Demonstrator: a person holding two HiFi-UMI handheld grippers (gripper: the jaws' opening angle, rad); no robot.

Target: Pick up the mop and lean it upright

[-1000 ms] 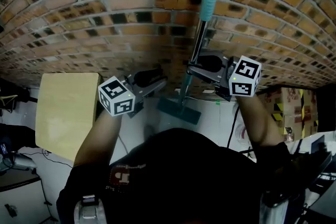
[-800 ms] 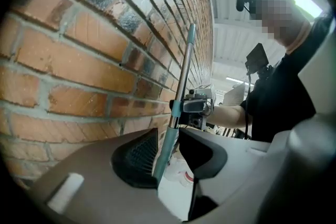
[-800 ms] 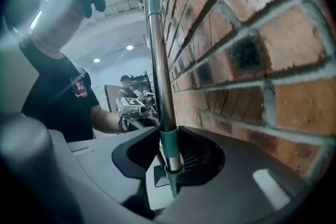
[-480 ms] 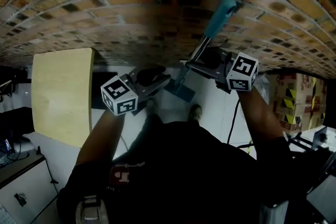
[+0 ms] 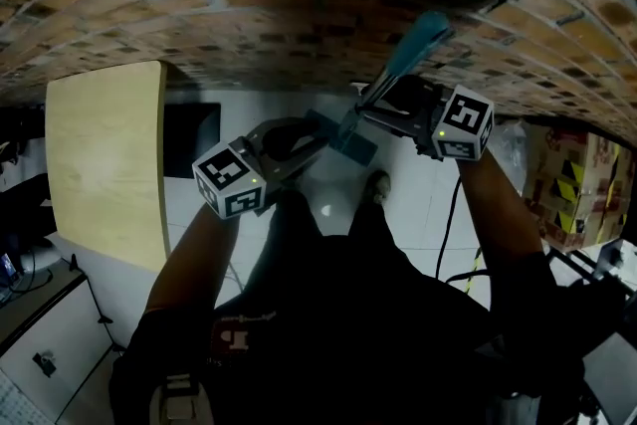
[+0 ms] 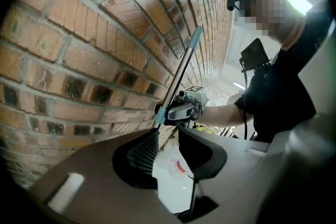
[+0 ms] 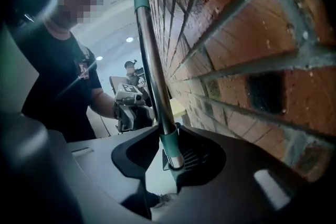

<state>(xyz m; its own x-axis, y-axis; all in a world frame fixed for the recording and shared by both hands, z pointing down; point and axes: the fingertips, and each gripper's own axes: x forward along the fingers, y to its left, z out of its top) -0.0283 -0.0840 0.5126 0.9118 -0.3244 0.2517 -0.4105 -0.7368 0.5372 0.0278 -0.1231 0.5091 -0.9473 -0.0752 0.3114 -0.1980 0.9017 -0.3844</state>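
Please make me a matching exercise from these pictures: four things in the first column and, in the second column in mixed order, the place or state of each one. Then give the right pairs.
Column 1
1. mop
2. left gripper
3. wooden board
4. cardboard box

Column 2
A. open, nothing between its fingers
B. far right of the head view, with yellow and black stripes
C. pole clamped in the right gripper
D. left of the head view, pale yellow

Pairs: 1-C, 2-A, 3-D, 4-B

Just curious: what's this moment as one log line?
right gripper: shut on teal-tipped metal mop handle | left gripper: open, empty | handle beside red brick wall
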